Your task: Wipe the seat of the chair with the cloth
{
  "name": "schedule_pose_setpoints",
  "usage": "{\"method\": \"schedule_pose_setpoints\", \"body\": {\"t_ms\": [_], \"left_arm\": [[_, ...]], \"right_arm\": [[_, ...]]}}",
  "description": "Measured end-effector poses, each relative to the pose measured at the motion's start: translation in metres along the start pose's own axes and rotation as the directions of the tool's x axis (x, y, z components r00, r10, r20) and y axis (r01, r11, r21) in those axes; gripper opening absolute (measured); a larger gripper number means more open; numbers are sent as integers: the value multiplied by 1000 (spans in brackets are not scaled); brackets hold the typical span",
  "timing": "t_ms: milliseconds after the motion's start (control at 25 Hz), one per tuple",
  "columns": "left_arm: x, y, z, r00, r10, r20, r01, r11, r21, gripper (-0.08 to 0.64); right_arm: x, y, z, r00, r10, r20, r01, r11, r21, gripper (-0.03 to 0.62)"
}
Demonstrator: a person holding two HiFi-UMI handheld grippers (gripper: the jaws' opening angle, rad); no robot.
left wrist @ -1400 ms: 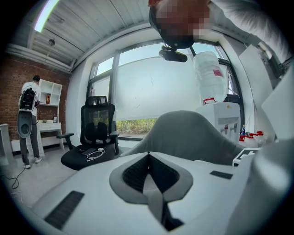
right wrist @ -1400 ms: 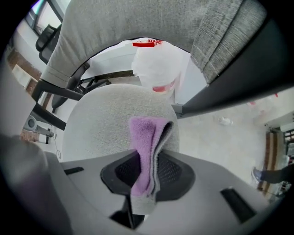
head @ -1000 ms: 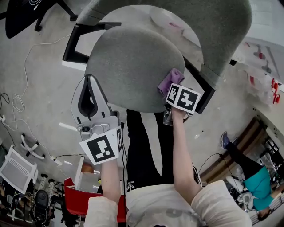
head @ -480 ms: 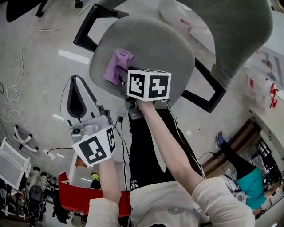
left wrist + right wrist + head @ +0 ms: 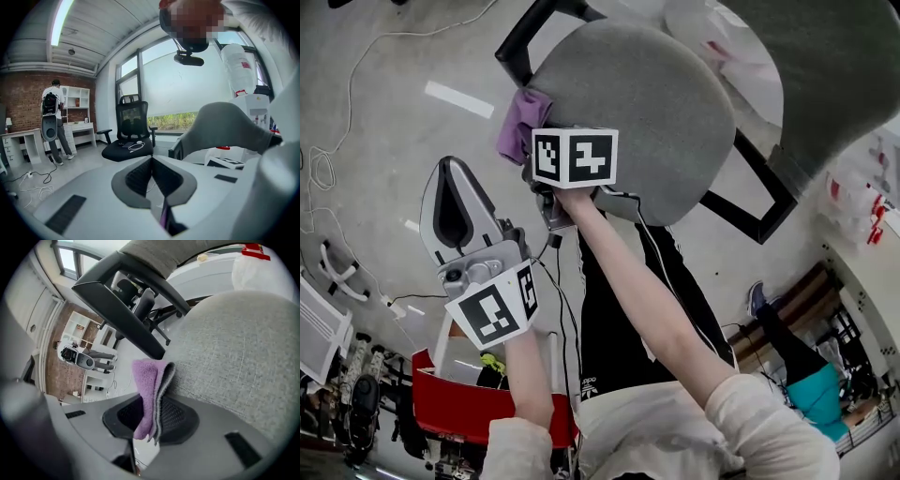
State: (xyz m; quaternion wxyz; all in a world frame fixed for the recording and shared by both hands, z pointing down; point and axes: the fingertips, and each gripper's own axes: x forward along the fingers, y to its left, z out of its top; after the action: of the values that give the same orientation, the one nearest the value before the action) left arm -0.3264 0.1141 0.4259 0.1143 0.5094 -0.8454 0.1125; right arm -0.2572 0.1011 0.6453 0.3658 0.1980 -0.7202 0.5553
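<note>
The grey fabric chair seat fills the upper middle of the head view and the right half of the right gripper view. A folded purple cloth hangs at the seat's left edge, pinched between the jaws of my right gripper; in the right gripper view the cloth stands up against the seat's rim. My left gripper hovers off to the seat's left over the floor, jaws closed together and empty.
A black armrest runs by the seat's left side, another on the right. The grey backrest is at top right. Cables lie on the concrete floor. A red bin sits below. A black office chair stands farther off.
My right gripper has swept the purple cloth across the seat from its right side to its left edge. The left gripper stays off the seat, drifting slightly left.
</note>
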Motion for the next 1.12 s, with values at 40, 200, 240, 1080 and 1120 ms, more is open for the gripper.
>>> {"method": "schedule_pose_setpoints", "body": {"t_ms": [40, 200, 240, 1080, 1120], "left_arm": [[0, -1, 0, 1000, -1, -2, 1, 1000, -2, 12], [5, -16, 7, 999, -33, 8, 33, 999, -10, 12], [6, -21, 9, 999, -44, 13, 44, 999, -8, 12], [28, -195, 35, 934, -354, 45, 350, 934, 69, 12], [27, -203, 36, 929, -367, 45, 363, 929, 73, 12]], "right_arm": [[-1, 0, -1, 1000, -5, 1, 5, 1000, 0, 87], [-15, -12, -7, 999, -34, 13, 34, 999, 16, 86], [-19, -16, -11, 999, -41, 14, 41, 999, 11, 87], [-160, -162, -104, 984, -180, -14, 180, 980, 78, 87], [-166, -168, -109, 981, -195, -16, 196, 977, 80, 87]]}}
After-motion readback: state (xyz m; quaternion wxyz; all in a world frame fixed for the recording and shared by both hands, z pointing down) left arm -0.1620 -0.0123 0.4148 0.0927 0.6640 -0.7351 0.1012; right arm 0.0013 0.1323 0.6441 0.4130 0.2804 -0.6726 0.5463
